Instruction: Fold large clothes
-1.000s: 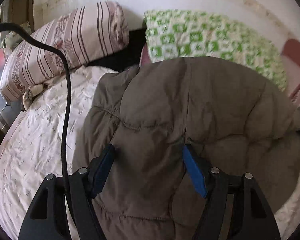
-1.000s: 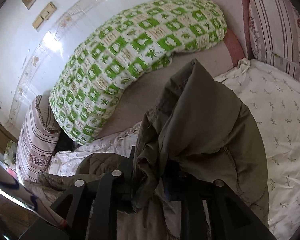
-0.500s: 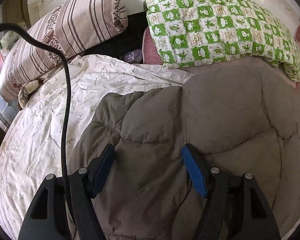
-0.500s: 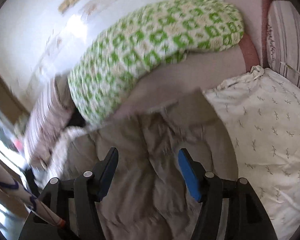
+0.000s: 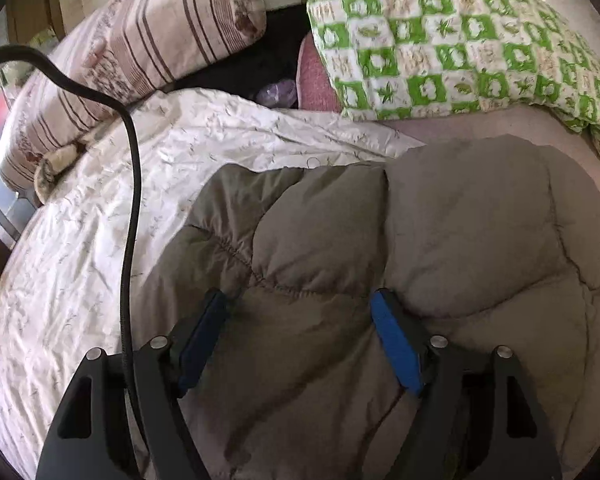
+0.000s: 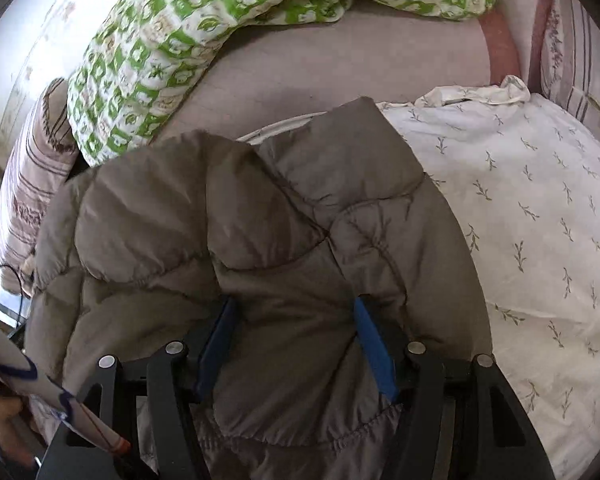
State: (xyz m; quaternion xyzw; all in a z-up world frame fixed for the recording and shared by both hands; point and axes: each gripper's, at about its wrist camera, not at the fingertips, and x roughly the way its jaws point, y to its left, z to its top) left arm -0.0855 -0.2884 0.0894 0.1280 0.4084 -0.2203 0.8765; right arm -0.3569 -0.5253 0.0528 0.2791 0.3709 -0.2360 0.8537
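Note:
A puffy olive-brown quilted jacket lies folded on the bed, filling the lower middle of both wrist views; in the right wrist view it shows as a thick bundle. My left gripper is open, its blue-padded fingers resting just over the jacket's near part. My right gripper is open too, with its blue pads straddling a fold of the jacket without pinching it.
The bed has a white leaf-print sheet, also at the right. A green-and-white checked quilt and striped pillows lie at the far side. A black cable hangs past my left gripper.
The right gripper let go of the jacket flap it held up and opened. The flap dropped flat onto the bundle. Both grippers drew back slightly toward the near edge.

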